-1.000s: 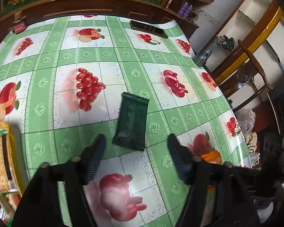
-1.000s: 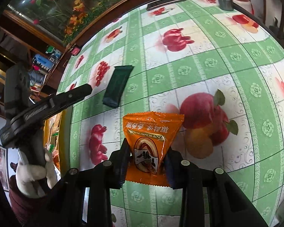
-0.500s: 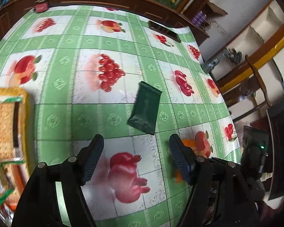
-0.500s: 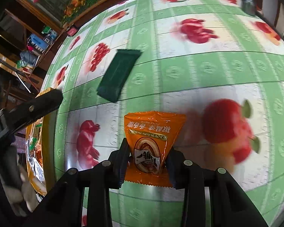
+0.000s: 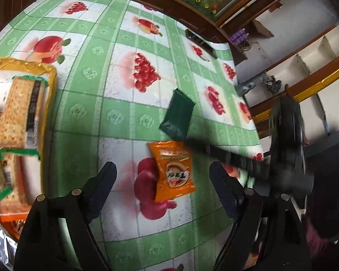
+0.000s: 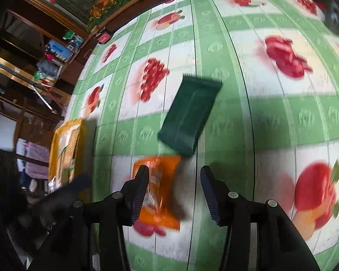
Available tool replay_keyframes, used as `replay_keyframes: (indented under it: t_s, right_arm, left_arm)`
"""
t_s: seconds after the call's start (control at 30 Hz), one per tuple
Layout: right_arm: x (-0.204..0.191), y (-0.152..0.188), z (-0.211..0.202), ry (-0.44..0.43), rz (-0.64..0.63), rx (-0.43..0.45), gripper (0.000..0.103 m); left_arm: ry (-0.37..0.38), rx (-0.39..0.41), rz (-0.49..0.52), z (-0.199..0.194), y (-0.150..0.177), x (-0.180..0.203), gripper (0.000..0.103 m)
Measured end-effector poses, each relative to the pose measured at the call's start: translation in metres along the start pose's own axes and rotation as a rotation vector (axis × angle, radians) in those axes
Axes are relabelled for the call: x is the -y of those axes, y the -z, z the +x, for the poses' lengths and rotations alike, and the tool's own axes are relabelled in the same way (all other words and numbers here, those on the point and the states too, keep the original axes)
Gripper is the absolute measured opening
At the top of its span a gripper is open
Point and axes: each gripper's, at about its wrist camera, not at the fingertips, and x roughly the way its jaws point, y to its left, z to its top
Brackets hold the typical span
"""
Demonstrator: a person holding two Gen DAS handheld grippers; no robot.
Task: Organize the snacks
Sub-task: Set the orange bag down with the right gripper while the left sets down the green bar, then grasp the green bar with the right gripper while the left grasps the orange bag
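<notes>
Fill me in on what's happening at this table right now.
A person is sorting snacks with a two-finger tool in each hand. The right tool is opening over the small orange foil snack packet, which lies on the green-and-white fruit-print tablecloth with no pad pressing on it. The left tool is also opening, with nothing gripped. A dark green wrapped bar lies just beyond the packet. The yellow-rimmed tray of cracker packs sits at the table's left edge.

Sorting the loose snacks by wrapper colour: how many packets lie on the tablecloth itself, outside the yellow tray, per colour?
Orange packet: 1
Dark green packet: 1
Total: 2
</notes>
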Motion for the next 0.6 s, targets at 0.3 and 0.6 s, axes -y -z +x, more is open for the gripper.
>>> replay_keyframes:
  t_s: [0.3,0.6]
  right_arm:
    - [-0.033,-0.062,0.045,0.236,-0.054,-0.010,0.046]
    - [-0.006,-0.050,0.028,0.277,-0.055,-0.015,0.001]
  left_arm:
    - [-0.033,-0.008,0.030,-0.009,0.016,-0.002,0.084]
    - [-0.017,-0.060,0.054,0.019,0.009,0.014,0.084]
